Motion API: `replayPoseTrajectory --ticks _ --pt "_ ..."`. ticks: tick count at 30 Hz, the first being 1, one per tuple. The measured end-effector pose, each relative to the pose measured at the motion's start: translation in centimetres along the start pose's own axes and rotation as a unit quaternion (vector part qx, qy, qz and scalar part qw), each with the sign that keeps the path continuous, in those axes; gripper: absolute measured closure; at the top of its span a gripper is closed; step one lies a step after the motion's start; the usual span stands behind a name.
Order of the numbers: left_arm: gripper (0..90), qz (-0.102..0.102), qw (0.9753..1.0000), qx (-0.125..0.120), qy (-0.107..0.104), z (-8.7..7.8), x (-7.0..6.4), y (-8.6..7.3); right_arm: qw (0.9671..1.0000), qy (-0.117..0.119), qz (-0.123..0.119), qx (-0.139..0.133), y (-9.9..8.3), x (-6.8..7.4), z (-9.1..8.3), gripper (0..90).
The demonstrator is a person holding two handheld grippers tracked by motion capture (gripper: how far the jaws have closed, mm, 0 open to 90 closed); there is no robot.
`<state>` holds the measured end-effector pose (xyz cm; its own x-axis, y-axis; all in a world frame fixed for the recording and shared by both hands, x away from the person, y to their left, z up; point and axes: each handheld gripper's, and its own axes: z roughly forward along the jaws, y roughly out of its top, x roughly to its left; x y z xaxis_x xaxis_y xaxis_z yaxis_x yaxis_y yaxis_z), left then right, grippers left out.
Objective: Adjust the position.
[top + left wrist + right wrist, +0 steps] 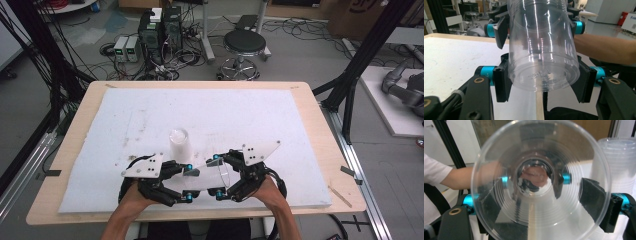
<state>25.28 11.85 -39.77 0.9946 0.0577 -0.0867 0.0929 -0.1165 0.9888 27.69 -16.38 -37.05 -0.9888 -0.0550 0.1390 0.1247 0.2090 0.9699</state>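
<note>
A clear plastic cup [207, 177] lies on its side above the near part of the white mat, held from both ends. My left gripper [192, 182] is shut on its base end, and in the left gripper view the cup [541, 50] has its bottom towards the camera, between the left gripper's [541, 83] black pads [500, 83]. My right gripper [218, 176] is shut on the rim end. In the right gripper view the open mouth of the cup [540, 180] faces the camera, between the right gripper's [541, 205] pads [596, 202]. A stack of clear cups [179, 143] stands upright just behind the left gripper.
A white foam mat [260, 120] covers most of the wooden table [327, 150]. The stack of cups [619, 162] rises at the right of the right gripper view. Beyond the table are a black stool [243, 44], computer boxes [160, 30] and cables on the floor.
</note>
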Motion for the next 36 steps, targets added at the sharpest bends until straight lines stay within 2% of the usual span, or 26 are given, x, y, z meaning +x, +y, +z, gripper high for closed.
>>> replayPoseTrajectory --ticks 5,12,19,33,36 --pt "41.6 0.001 1.0000 0.004 0.000 0.06 0.01 -0.02 1.0000 0.001 0.001 -0.004 0.02 0.01 -0.03 20.0" --pt "41.6 -0.002 1.0000 0.002 0.002 0.09 0.04 0.05 0.9998 0.010 -0.003 -0.015 0.03 0.06 -0.17 27.7" --pt "41.6 0.000 1.0000 0.003 0.002 0.03 0.03 0.11 0.9996 0.010 -0.008 -0.024 -0.08 0.10 -0.20 30.5" --pt "40.7 -0.005 1.0000 0.004 0.002 0.01 0.05 0.12 0.9995 0.009 -0.005 -0.029 -0.28 0.00 -0.16 31.8" --pt "36.2 -0.007 1.0000 0.006 0.004 0.06 0.04 0.12 0.9995 0.011 -0.004 -0.030 -0.29 -0.01 -0.14 31.8"
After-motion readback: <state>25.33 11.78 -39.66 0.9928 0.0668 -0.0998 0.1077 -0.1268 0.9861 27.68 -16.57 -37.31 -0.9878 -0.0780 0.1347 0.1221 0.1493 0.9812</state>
